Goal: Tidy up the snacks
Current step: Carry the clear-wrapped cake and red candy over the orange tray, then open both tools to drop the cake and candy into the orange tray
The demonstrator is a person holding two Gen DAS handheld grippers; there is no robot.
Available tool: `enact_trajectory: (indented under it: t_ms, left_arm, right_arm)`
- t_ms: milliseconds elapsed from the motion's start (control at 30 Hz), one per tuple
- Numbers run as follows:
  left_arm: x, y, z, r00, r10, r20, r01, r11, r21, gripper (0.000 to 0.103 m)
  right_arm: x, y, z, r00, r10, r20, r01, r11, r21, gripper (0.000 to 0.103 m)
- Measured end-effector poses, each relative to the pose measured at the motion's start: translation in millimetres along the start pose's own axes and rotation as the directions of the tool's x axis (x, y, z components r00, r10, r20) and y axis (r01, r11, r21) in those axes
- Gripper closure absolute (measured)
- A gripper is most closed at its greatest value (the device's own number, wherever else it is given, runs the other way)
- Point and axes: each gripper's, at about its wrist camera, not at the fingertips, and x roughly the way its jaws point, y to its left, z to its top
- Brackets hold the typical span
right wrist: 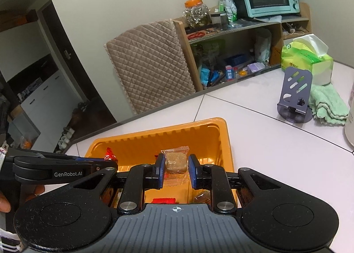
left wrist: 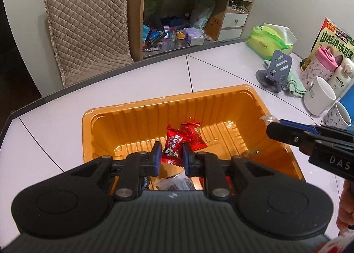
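An orange plastic tray [left wrist: 221, 102] sits on the white table, also seen in the right wrist view as the tray [right wrist: 154, 135]. My left gripper [left wrist: 171, 154] hangs over it, shut on a red candy packet [left wrist: 172, 148]. Behind that, a second red packet [left wrist: 194, 134] lies on the tray floor. My right gripper [right wrist: 176, 165] is shut on a brown cube snack in a clear wrapper [right wrist: 176, 161], held above the tray. From the right of the left wrist view the right gripper [left wrist: 273, 130] reaches over the tray rim. The left gripper [right wrist: 108, 162] shows at the left, red wrapper at its tip.
More wrapped snacks [left wrist: 174, 183] lie at the tray's near end. On the table's right side stand a grey phone stand [right wrist: 295, 98], a green cloth [right wrist: 327, 104], a tissue pack [right wrist: 309, 58], white mugs [left wrist: 318, 95] and a snack box [left wrist: 334, 38]. A padded chair [left wrist: 88, 24] and a cluttered shelf [left wrist: 177, 20] lie beyond the table edge.
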Motion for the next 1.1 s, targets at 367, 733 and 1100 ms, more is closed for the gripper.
enact_trajectory:
  t_ms: [367, 733, 1100]
  left_arm:
    - [2.0, 4.1, 3.8, 1.0, 0.008, 0.005, -0.008, 1.0, -0.013, 0.074]
    - [-4.5, 11.5, 1.9, 1.0, 0.014, -0.001, -0.014, 0.999, -0.036, 0.068]
    - [-16.5, 15.6, -0.2, 1.0, 0.013, 0.011, -0.013, 0.999, -0.052, 0.061]
  right_arm:
    - [1.4, -5.2, 2.5, 1.0, 0.013, 0.004, -0.013, 1.0, 0.027, 0.08]
    - [3.5, -6.6, 4.4, 1.0, 0.02, 0.0, -0.02, 0.999, 0.049, 0.08]
    - [4.8, -1.4, 13.8, 0.998, 0.063, 0.017, -0.064, 0.991, 0.113, 0.074]
